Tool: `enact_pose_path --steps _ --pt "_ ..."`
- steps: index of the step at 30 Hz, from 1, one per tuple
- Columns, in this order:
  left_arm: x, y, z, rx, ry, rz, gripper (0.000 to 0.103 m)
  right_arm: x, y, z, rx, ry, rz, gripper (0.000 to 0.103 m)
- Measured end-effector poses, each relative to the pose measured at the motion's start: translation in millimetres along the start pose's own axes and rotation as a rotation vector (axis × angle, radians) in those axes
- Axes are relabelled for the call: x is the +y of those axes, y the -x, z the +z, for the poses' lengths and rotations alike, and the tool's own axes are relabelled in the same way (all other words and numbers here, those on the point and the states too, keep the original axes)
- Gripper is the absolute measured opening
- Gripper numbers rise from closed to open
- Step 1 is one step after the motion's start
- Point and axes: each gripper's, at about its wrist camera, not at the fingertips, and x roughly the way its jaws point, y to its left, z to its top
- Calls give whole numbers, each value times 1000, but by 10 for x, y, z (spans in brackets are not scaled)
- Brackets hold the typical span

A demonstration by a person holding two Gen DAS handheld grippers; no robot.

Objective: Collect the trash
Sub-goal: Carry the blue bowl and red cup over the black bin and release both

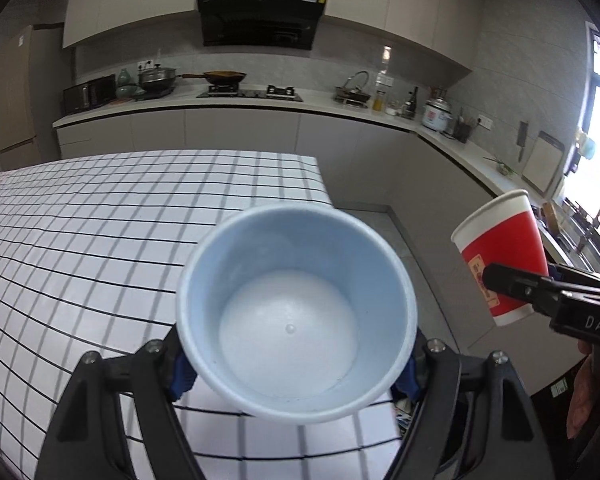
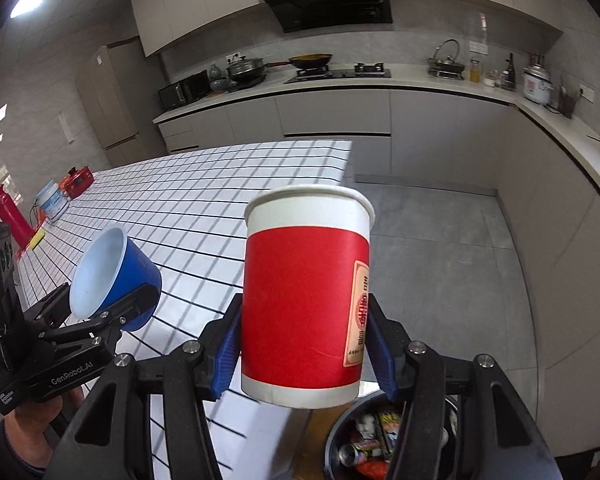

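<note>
Disposal step: with right tongs [image 2: 304, 344] clamped on the red paper cup [image 2: 306, 300] and left tongs [image 1: 296, 364] clamped on the blue cup [image 1: 296, 316], centre each over the trash bin [image 2: 340, 432] beside the table [image 1: 100, 220] before releasing.

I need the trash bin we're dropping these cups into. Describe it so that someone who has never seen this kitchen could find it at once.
Start at the table with the black-and-white checked cloth and go to its near corner. On the floor just past that corner, below the red paper cup in the right gripper, stands the round dark bin. It is the only open container there, with a crushed can and bright wrappers inside.
</note>
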Motion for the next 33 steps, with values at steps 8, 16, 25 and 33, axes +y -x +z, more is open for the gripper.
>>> enact_pose_path --steps 8,16,25,33 --pt "-802 -81 -157 35 -71 -123 77 -729 375 -414 11 -72 -89 58" --pt "-1441 -347 -488 101 -117 -171 78 -1470 207 -1158 134 -146 -136 58" --pt "-1564 -499 -914 147 -67 -113 78 -1884 -220 -1771 275 -163 -70 62" --pt "-1643 -892 -1482 256 -45 -46 78 -2138 -702 -1980 350 -200 -67 70"
